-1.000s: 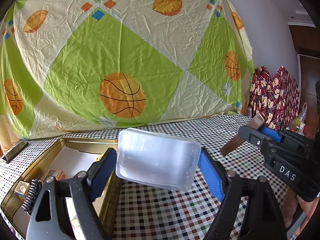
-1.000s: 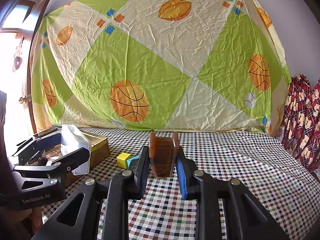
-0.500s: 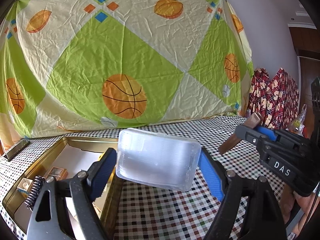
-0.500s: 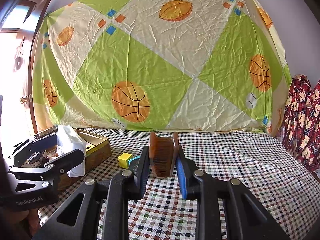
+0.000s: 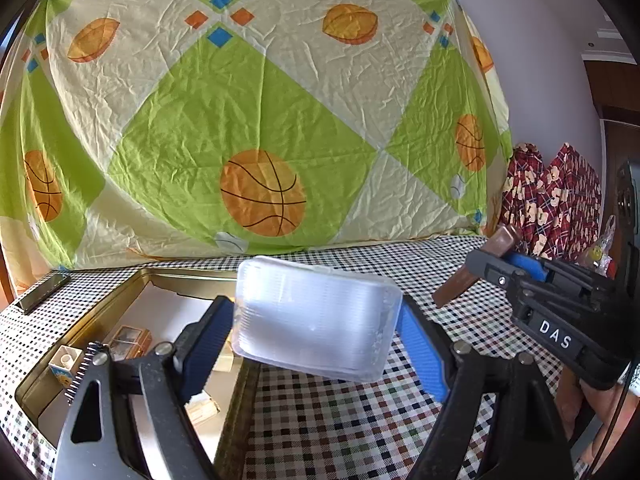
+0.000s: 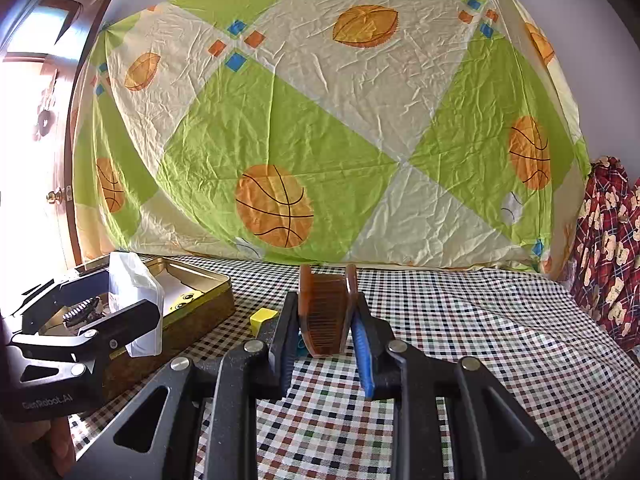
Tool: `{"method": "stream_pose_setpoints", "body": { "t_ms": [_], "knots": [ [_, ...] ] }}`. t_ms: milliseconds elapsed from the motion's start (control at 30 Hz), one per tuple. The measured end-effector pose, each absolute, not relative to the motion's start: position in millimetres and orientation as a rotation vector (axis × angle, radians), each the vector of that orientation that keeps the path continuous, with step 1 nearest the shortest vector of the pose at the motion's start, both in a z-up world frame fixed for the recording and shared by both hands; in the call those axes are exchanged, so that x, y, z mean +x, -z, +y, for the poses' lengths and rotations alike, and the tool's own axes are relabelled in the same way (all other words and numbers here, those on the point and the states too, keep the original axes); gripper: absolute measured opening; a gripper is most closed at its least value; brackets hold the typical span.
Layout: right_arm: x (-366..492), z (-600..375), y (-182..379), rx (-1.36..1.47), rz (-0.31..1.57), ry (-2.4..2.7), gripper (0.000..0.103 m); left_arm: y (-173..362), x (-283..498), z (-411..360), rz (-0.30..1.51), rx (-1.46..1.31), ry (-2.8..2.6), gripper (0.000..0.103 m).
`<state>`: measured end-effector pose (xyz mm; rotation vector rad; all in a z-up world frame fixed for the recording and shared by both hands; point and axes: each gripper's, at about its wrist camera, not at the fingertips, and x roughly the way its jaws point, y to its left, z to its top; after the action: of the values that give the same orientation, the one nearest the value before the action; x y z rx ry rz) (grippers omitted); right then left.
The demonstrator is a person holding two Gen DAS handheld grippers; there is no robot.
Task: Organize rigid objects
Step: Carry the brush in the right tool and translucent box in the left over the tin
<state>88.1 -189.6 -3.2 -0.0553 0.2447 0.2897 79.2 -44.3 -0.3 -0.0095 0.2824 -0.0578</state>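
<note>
My left gripper [image 5: 316,332] is shut on a translucent white plastic box [image 5: 316,316] and holds it in the air over the right rim of a gold metal tin [image 5: 120,296]. The same box shows in the right wrist view [image 6: 136,300], beside the tin [image 6: 200,308]. My right gripper [image 6: 324,328] is shut on a brown comb [image 6: 324,312], held above the checkered table. In the left wrist view the comb [image 5: 472,272] sticks out of that gripper at the right. A yellow block [image 6: 262,317] lies on the cloth next to the tin.
The tin holds several small items, among them a white block [image 5: 64,362] and a small brown box [image 5: 128,338]. A dark phone [image 5: 42,292] lies at the table's far left. A basketball-print sheet [image 5: 260,120] hangs behind. Red patterned cloth [image 5: 552,196] is at the right.
The left gripper with the box has shifted left, over the tin, so more of the tin's inside shows. The right gripper with the comb has barely moved.
</note>
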Motion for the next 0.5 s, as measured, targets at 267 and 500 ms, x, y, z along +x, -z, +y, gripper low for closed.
{"method": "stream_pose_setpoints", "body": {
  "t_ms": [267,500],
  "knots": [
    [82.5,-173.1,3.8,-0.068,0.238,-0.317,0.027,-0.3,72.1,-39.1,0.273,-0.015,0.052,0.083],
    [80.7,-162.4,3.8,-0.065,0.234,-0.333,0.027,-0.8,67.6,-32.8,0.269,-0.028,0.046,0.083]
  ]
}}
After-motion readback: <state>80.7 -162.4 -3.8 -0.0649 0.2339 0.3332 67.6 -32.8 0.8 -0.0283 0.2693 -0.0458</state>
